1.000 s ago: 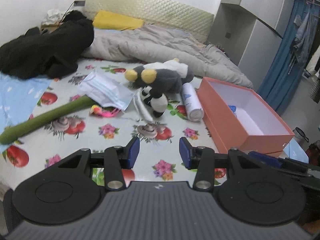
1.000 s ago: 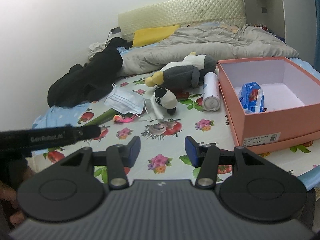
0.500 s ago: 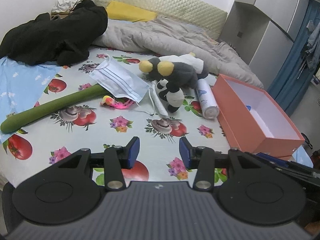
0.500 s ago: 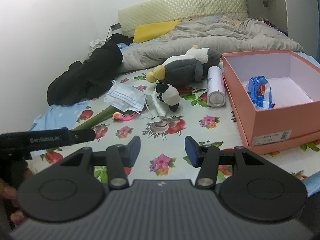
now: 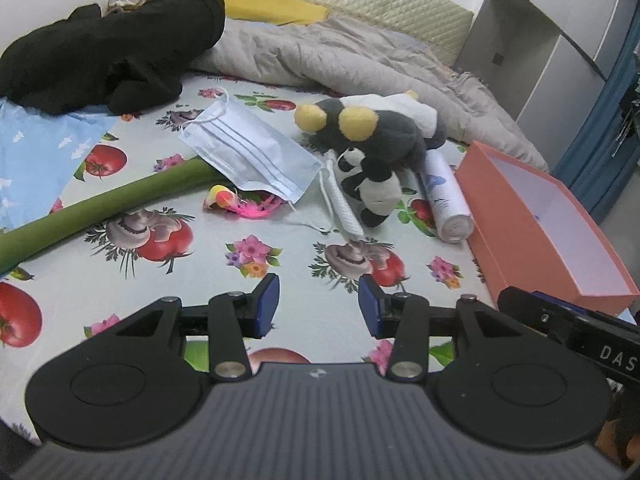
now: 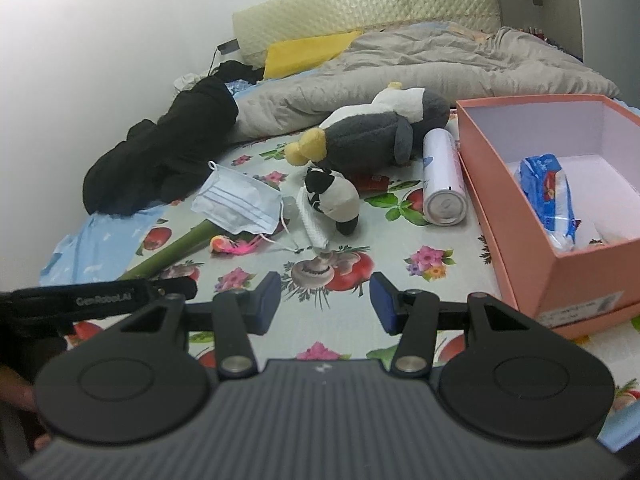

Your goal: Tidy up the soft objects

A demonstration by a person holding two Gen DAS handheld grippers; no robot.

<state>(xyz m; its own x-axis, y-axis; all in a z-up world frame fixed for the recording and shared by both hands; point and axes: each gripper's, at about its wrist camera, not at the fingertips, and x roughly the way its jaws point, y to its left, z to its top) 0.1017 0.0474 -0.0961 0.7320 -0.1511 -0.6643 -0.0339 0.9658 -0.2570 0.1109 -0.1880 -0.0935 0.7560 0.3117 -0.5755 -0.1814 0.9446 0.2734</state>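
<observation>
Soft toys lie in a loose cluster on the bed (image 5: 280, 276), on its fruit-and-flower sheet: a small panda plush (image 5: 370, 184) on its side, and touching it from behind a larger grey plush (image 5: 376, 128) with yellow feet. We read this pile as what we must sort, and the orange box (image 6: 560, 248) at the right, open-topped and already holding a blue packet (image 6: 548, 188), as the likely place for it; that is a judgement from its position just beside the heap. A face mask (image 5: 248, 152) rests partly over a long green stalk (image 5: 100, 208), with a pink feathery trinket (image 5: 240, 204) under its edge and a white knitted strip (image 5: 340, 204) against the panda. A white spray can (image 6: 442, 176) lies between the plush toys and the box wall, so lifting the toys could set it rolling. Our left tool (image 5: 319, 306) hangs over bare sheet short of the cluster, jaws parted and empty; our right tool (image 6: 325, 302) does likewise, parted, nothing between the pads. Both point toward the panda, which seems the nearest pick. A black garment (image 5: 112, 44) and grey quilt (image 5: 344, 56) sit farther back.
</observation>
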